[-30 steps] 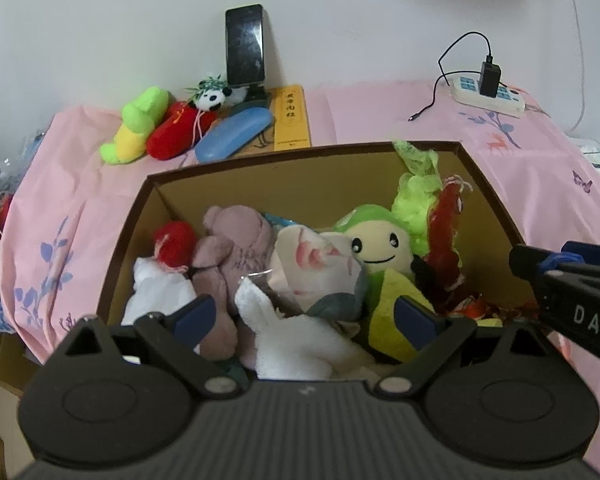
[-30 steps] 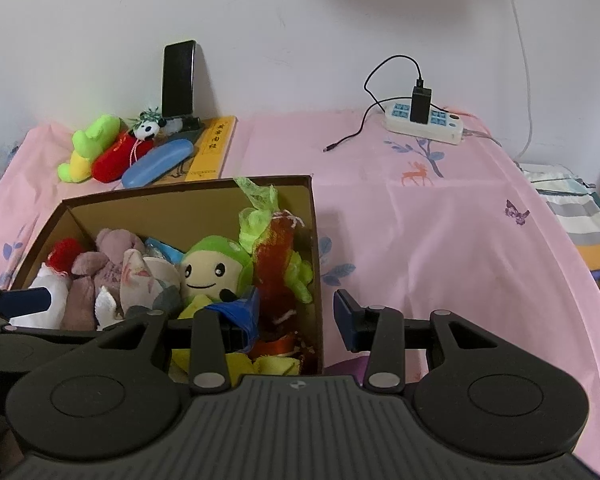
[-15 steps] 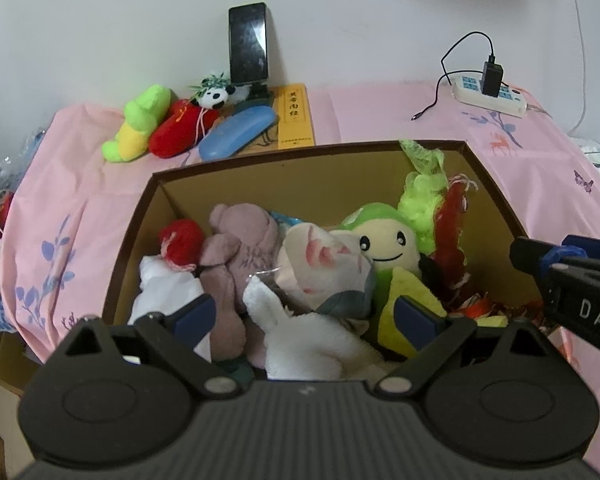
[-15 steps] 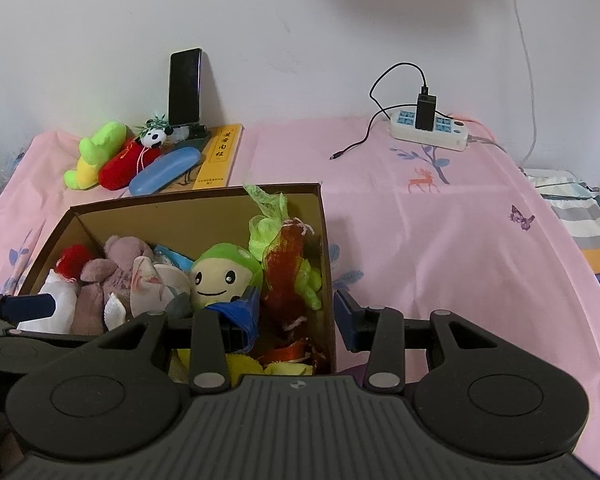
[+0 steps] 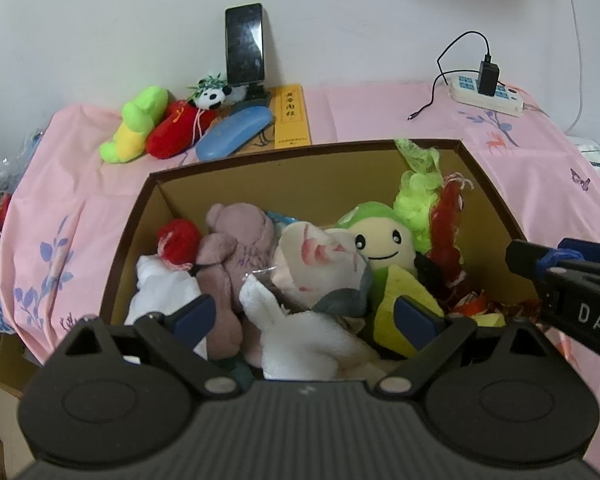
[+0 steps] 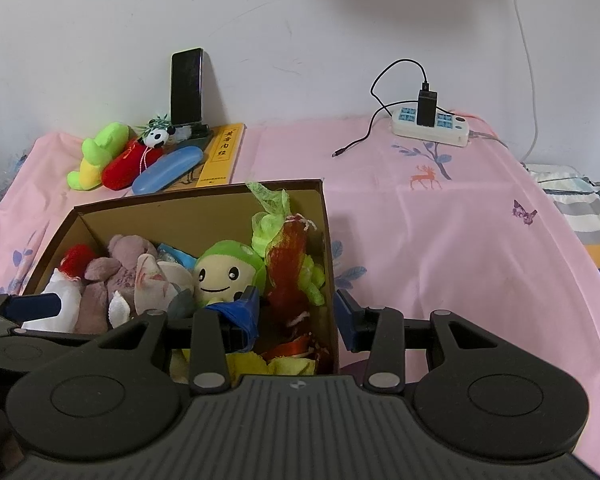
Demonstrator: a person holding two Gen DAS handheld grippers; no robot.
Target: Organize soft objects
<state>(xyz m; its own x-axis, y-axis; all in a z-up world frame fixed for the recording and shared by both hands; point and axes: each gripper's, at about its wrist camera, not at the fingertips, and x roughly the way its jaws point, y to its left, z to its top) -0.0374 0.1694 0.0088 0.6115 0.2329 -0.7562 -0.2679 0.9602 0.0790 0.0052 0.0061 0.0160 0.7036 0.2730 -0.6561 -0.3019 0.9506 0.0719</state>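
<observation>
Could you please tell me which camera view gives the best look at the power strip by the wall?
The right wrist view: the power strip sits whole and fairly central there, with its black charger and cable clear. The left wrist view pushes it smaller and skewed toward the upper right edge.

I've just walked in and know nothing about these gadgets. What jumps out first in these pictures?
A brown cardboard box crammed with soft toys sits on the pink tablecloth; a smiling green-capped plush doll peers out of its middle. Behind the box, by the wall, a black phone stands upright over a green and yellow plush, a red plush and a small panda. At the far right lies a white power strip.
</observation>
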